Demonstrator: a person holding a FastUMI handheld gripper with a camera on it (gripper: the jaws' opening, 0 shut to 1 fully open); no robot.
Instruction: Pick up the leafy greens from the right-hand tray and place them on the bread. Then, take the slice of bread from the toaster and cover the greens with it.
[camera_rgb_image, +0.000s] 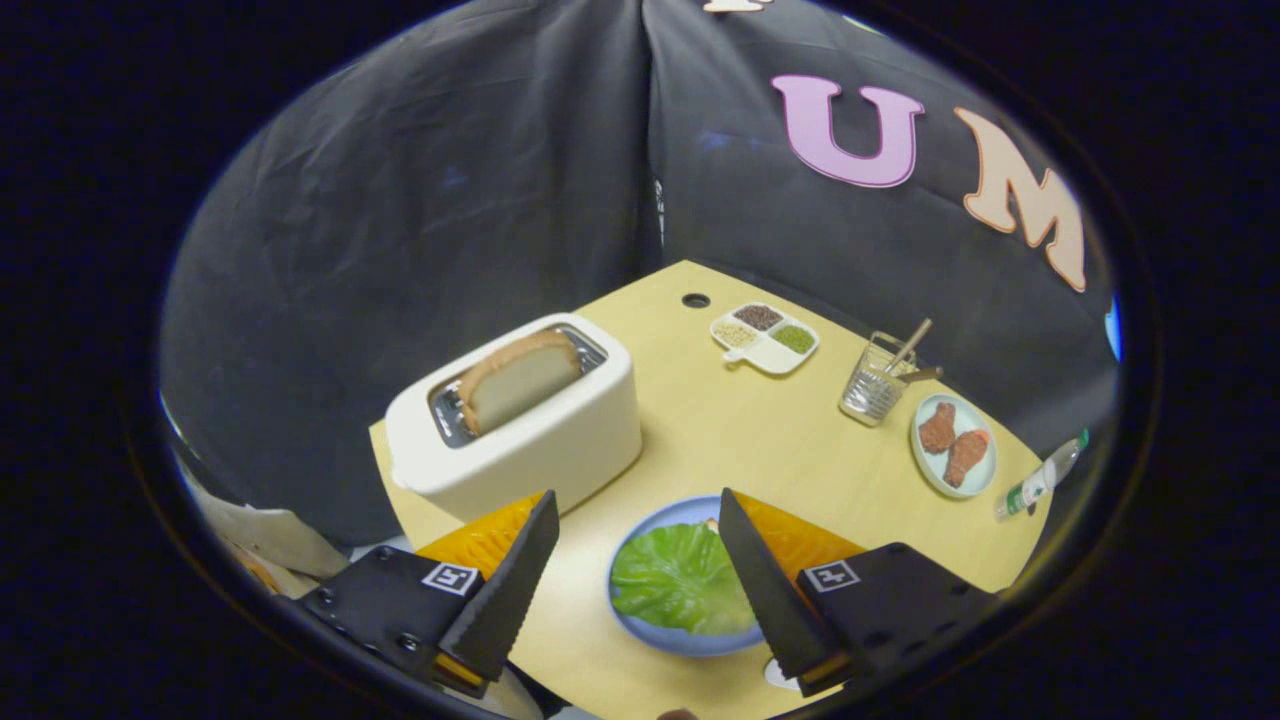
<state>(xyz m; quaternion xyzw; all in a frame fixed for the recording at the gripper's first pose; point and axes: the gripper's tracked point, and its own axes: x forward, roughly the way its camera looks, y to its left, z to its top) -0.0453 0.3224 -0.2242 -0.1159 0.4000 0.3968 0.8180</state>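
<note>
Gripper fingers spread wide, nothing between them, above the table. Leafy greens lie on a blue plate lower centre, partly behind one finger. Toaster centre-left with bread slice upright in its slot.

The gripper hangs with its jaws spread wide and nothing between them, above the blue plate of leafy greens. The toaster, a bread slice standing up out of its slot, blocks the left side just beyond the left finger. Bare worktop lies open ahead, between the toaster and the compartment dish, glass and small plate farther right.
</note>
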